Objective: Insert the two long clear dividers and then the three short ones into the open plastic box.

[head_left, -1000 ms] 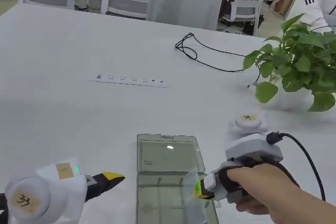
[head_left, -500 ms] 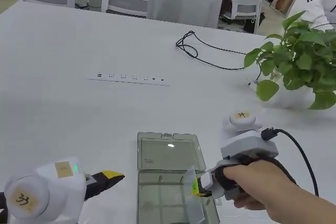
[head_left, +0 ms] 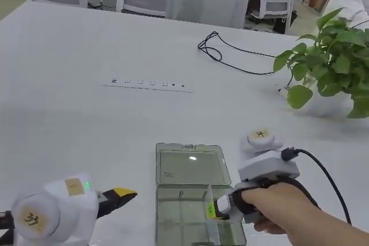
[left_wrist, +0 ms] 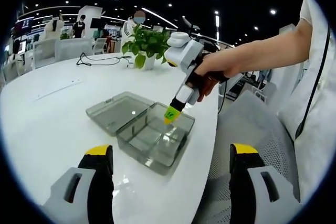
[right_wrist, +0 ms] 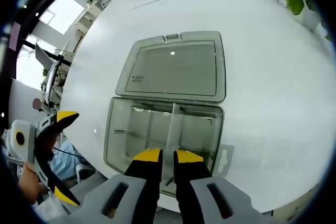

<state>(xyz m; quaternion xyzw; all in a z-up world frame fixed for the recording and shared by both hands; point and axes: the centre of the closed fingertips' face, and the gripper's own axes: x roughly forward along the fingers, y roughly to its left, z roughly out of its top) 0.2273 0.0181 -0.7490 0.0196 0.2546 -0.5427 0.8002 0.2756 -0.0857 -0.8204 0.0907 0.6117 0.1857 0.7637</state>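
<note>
The open clear plastic box [head_left: 173, 214] lies near the table's front edge, its lid [head_left: 190, 165] flat behind it. My right gripper [head_left: 214, 210] is shut on a clear divider [head_left: 209, 214], which stands on edge inside the box, right of its middle. In the right gripper view the divider [right_wrist: 173, 121] runs from the jaws across the box [right_wrist: 126, 129] toward the lid [right_wrist: 173, 69]. My left gripper [head_left: 122, 195] hangs open left of the box with nothing in it. The left gripper view has its open gripper [left_wrist: 170, 151] facing the box [left_wrist: 149, 137] and the right gripper [left_wrist: 176, 111].
A small clear piece [right_wrist: 223, 157] lies on the table by the box's right wall. Farther back are a white power strip [head_left: 149, 84], a black cable [head_left: 230, 56], a potted plant [head_left: 328, 56] and a round white object [head_left: 260, 137]. Chairs line the far edge.
The right gripper has brought the divider from tilted over the box's right side down into the box, now upright. The left gripper has stayed put. The head camera shifted slightly.
</note>
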